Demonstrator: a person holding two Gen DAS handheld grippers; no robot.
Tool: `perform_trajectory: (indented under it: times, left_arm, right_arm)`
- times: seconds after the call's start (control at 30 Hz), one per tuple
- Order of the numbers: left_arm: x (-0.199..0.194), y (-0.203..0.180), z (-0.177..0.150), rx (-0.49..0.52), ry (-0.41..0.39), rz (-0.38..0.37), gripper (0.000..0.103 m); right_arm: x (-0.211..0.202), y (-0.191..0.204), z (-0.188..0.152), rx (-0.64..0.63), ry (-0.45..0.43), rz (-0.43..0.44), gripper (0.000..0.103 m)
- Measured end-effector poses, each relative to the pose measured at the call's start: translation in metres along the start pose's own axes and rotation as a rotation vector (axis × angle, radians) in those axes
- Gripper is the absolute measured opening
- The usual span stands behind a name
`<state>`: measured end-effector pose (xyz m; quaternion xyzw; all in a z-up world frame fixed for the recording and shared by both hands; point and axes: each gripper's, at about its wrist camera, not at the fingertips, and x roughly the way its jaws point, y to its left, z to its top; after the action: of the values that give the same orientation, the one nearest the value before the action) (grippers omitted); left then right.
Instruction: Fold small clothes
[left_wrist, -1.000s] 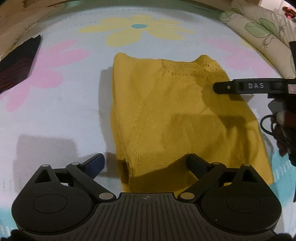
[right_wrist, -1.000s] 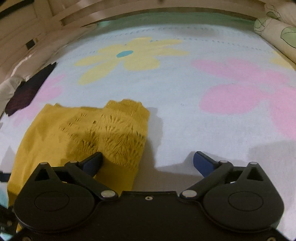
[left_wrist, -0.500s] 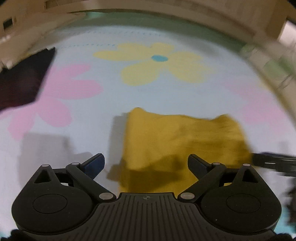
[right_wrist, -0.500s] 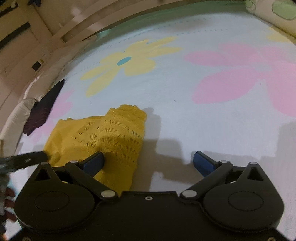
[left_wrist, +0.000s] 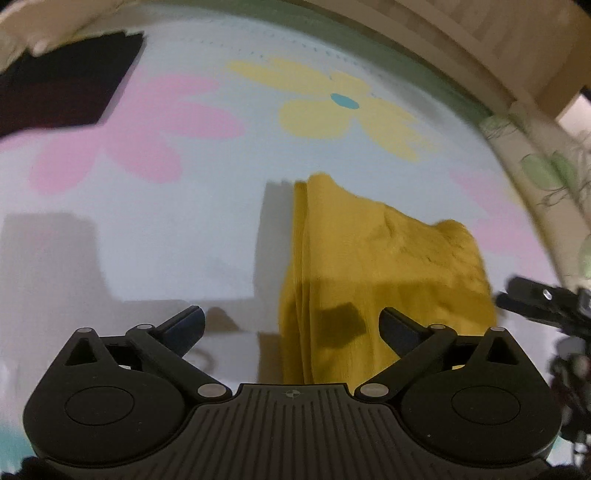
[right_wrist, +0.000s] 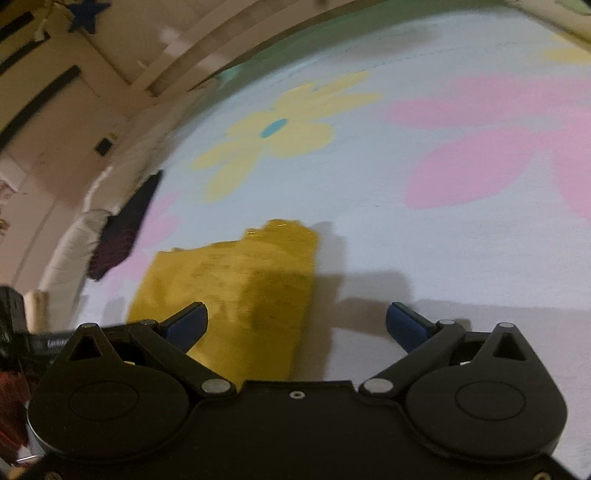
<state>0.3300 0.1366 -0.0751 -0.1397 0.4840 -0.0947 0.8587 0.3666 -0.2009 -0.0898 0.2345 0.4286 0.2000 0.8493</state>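
Observation:
A folded mustard-yellow knit garment (left_wrist: 376, 266) lies flat on the flowered sheet (left_wrist: 155, 236). It also shows in the right wrist view (right_wrist: 240, 280). My left gripper (left_wrist: 291, 326) is open and empty, raised above the garment's near left edge. My right gripper (right_wrist: 297, 323) is open and empty, raised above the garment's near right edge. The right gripper's finger shows at the right edge of the left wrist view (left_wrist: 532, 299). Both views are blurred by motion.
A dark folded cloth (left_wrist: 62, 92) lies at the far left of the sheet; it also shows in the right wrist view (right_wrist: 125, 225). A leaf-print pillow (left_wrist: 554, 173) lies along the right side. A wooden bed frame (left_wrist: 461, 40) borders the far edge.
Both grippers have lifted and pulled back from the garment, so it looks smaller and farther. Both views have tilted. The garment stays folded on the sheet.

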Motion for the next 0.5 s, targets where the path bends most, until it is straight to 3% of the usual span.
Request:
perform_trajectory:
  times: [0.2, 0.27, 0.33, 0.5]
  left_arm:
    - [-0.007, -0.003, -0.029, -0.001, 0.058, -0.056, 0.102]
    - [-0.002, -0.008, -0.032, 0.013, 0.053, -0.037, 0.102]
    - [0.004, -0.016, -0.029, 0.062, 0.044, -0.005, 0.102]
    - [0.024, -0.032, -0.016, 0.103, 0.030, -0.040, 0.102]
  right_arm:
    - [0.005, 0.005, -0.002, 0.058, 0.012, 0.092, 0.103]
    - [0.008, 0.004, -0.005, 0.064, 0.027, 0.102, 0.103]
    - [0.013, 0.003, -0.008, 0.069, 0.043, 0.109, 0.103]
    - [0.022, -0.003, -0.013, 0.107, 0.034, 0.165, 0.103]
